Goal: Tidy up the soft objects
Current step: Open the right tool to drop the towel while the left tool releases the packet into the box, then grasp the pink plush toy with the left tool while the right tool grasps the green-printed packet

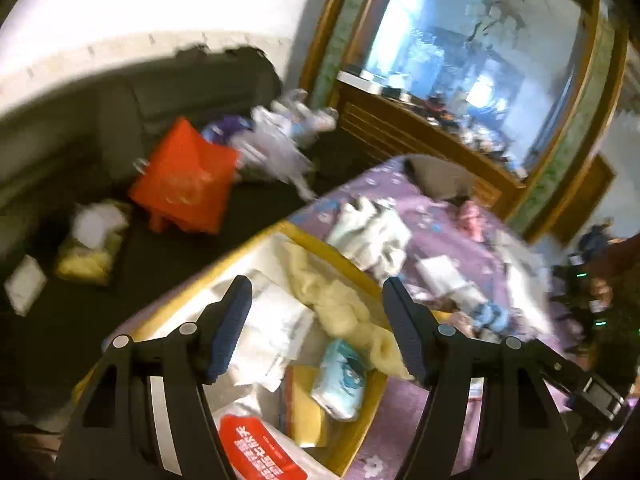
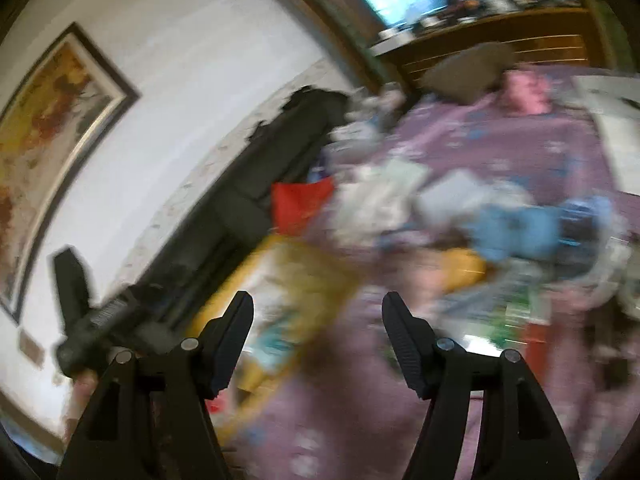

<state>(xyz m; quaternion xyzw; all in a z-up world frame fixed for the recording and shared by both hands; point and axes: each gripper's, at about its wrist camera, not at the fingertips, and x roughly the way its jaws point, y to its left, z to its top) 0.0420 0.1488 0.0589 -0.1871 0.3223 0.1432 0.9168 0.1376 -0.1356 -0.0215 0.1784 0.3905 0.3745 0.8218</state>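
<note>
My left gripper is open and hangs over a yellow-rimmed box on a purple bedspread; nothing is between its fingers. Inside the box lie a cream fleecy cloth, a white pack, a light-blue tissue pack and a red pack. A white crumpled cloth lies on the bed beyond the box. The right wrist view is badly blurred. There my right gripper is open and empty above the bedspread, with the box to its left and a blue soft item to its right.
A dark sofa left of the bed carries a red bag, plastic bags and a yellow-white bundle. A wooden mirrored cabinet stands behind the bed. A framed picture hangs on the wall.
</note>
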